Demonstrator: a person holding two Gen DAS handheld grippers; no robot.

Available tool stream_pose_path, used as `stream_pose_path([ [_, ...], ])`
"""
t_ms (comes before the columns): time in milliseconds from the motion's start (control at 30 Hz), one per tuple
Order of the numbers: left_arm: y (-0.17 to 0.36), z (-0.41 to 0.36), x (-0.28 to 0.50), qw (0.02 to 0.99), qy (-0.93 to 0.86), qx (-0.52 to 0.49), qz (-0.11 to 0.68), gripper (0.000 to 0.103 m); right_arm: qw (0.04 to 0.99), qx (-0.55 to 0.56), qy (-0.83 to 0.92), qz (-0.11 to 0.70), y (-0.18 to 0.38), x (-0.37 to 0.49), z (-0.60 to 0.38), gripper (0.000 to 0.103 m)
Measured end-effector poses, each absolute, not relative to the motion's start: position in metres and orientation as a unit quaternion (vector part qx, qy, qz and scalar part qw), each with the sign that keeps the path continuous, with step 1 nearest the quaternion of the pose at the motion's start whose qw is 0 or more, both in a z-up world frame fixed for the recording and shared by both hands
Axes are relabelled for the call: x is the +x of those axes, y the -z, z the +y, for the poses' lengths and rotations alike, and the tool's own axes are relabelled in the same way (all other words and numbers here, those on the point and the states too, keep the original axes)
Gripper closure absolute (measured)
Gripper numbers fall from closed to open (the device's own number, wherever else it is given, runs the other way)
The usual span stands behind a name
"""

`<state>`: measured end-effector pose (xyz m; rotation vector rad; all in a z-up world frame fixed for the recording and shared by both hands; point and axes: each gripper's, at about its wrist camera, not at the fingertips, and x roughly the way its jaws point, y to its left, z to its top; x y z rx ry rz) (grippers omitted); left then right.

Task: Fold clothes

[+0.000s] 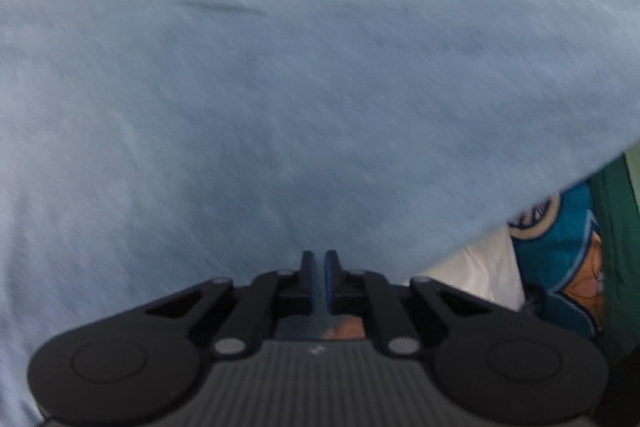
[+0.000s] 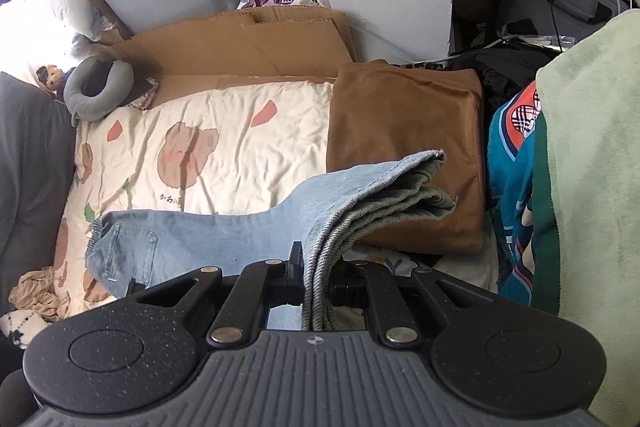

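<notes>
- Cream floral bedsheet (image 2: 240,131) carries everything; its middle and left are bare, which is the open room for laying a fold.
- Brown folded garment (image 2: 404,147) sits at the right of the sheet, with cardboard (image 2: 248,43) along the far edge.
- Denim jeans (image 2: 224,239) lie across the near edge, leg hems stacked and lifted over the brown garment.
- Right gripper (image 2: 316,267) pinches the stacked denim layers.
- Left gripper (image 1: 319,267) has jaws pressed together; denim seems to sit between them, though the view is blurred.
- Judgement: keep both pinches level and edges aligned, and steer clear of the right-hand clothes pile (image 2: 516,187).
</notes>
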<state>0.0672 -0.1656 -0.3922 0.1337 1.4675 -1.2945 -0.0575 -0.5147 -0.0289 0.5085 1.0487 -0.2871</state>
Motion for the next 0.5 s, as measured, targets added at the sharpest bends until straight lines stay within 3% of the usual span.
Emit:
stream_pose_path([
  [500,0.404,-0.181,0.077,0.578,0.508,0.044,0.637,0.103,0.823,0.217,0.121,0.51,0.035,-0.035,-0.485,0.094],
])
